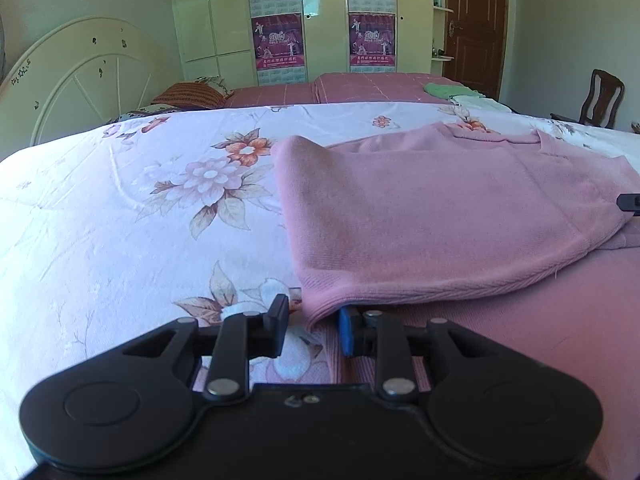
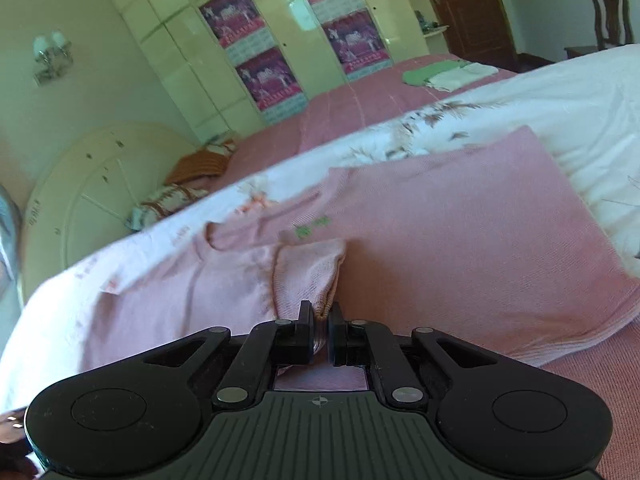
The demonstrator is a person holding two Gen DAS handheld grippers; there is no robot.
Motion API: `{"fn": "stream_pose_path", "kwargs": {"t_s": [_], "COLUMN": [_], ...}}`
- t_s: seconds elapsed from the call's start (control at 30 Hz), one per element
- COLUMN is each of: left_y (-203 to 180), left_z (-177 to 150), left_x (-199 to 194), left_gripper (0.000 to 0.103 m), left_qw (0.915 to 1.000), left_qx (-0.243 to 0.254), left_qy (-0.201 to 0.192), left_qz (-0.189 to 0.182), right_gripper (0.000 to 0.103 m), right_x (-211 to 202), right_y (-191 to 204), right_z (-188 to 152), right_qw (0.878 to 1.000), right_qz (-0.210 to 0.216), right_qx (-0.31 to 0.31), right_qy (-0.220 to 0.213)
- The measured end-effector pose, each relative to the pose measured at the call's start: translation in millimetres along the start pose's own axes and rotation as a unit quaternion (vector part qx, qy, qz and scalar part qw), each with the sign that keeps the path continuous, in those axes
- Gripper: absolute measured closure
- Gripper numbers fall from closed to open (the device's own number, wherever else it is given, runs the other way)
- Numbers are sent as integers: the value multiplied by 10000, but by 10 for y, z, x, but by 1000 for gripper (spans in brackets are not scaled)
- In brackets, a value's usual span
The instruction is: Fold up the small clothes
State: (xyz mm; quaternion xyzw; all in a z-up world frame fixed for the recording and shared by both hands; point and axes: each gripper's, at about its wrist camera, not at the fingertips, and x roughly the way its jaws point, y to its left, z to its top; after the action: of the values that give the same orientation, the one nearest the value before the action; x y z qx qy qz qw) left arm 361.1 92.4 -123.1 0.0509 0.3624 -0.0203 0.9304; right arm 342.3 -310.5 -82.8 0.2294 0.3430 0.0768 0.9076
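Observation:
A pink knit sweater [image 1: 440,208] lies on a floral white sheet [image 1: 140,208], partly folded over itself. My left gripper [image 1: 312,330] is open, its jaws either side of the sweater's near corner, which sits just ahead of them. My right gripper [image 2: 320,338] is shut on a bunched pink sleeve cuff [image 2: 308,272] of the same sweater [image 2: 460,232] and holds it over the garment's body. A tip of the right gripper [image 1: 630,202] shows at the right edge of the left wrist view.
A folded green cloth [image 1: 442,90] and a white cloth [image 1: 476,101] lie on the pink bedspread [image 1: 360,88] behind. A white headboard [image 1: 80,80] stands left, pillows [image 1: 192,96] beside it. Wardrobe [image 1: 320,20], door [image 1: 476,24] and chair [image 1: 600,100] stand beyond.

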Motion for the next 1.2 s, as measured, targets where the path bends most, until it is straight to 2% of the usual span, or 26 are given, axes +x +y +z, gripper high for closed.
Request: {"fn": "stream_pose_path", "kwargs": {"t_s": [0.17, 0.23, 0.37, 0.4, 0.5, 0.6, 0.67, 0.73, 0.77, 0.87, 1.0, 1.07, 1.1, 1.13, 1.17, 1.2], "left_y": [9, 45, 141, 125, 16, -46, -59, -16, 41, 153, 194, 174, 168, 171, 195, 217], "left_z": [-27, -44, 115, 173, 283, 238, 209, 285, 339, 585, 923, 1027, 1054, 1054, 1040, 1050], "left_x": [-50, -147, -379, -341, -50, 262, 273, 230, 189, 289, 667, 914, 1063, 1206, 1215, 1199], "left_gripper": [74, 70, 69, 65, 63, 60, 58, 58, 57, 54, 54, 50, 43, 42, 41, 43], "left_qw": [9997, 9991, 9984, 9980, 9965, 9961, 9966, 9956, 9943, 9948, 9943, 9945, 9951, 9955, 9956, 9958], "left_qx": [243, 393, 90, 31, -156, -326, -256, -325, -410, -397, -344, -224, -156, -104, -83, -119], "left_qy": [71, 94, -407, -441, -305, 6, -81, -43, -188, -407, -429, -292, -80, 140, -10, 15], "left_qz": [-50, -105, -390, -459, -762, -816, -785, -881, -968, -848, -910, -978, -970, -934, -938, -909], "right_gripper": [98, 98, 98, 97, 97, 98, 98, 98, 98, 98, 97, 98, 98, 98, 98, 97], "right_x": [-7, -9, -18, -51, -191, -90, 50, 266, 285, 157, 290, 428, 497, 548, 576, 577], "right_y": [2, 0, -31, -43, -24, 83, 113, 79, 58, 46, 79, 88, 73, 58, 36, 22], "right_z": [-4, 2, 11, 29, 102, 194, 232, 230, 231, 298, 390, 411, 410, 398, 378, 372], "right_qw": [9999, 9998, 9995, 9995, 9996, 9992, 9990, 9969, 9963, 9984, 9982, 9978, 9976, 9974, 9972, 9971], "right_qz": [-67, -112, -149, -132, -104, -151, -159, -413, -496, -303, -354, -397, -442, -477, -521, -530], "right_qx": [-55, -98, -265, -248, -197, -364, -423, -486, -488, -458, -484, -529, -527, -516, -530, -536], "right_qy": [-148, -129, 110, 120, -154, -112, 8, 466, 495, 159, -6, 47, 98, 128, 86, 64]}}
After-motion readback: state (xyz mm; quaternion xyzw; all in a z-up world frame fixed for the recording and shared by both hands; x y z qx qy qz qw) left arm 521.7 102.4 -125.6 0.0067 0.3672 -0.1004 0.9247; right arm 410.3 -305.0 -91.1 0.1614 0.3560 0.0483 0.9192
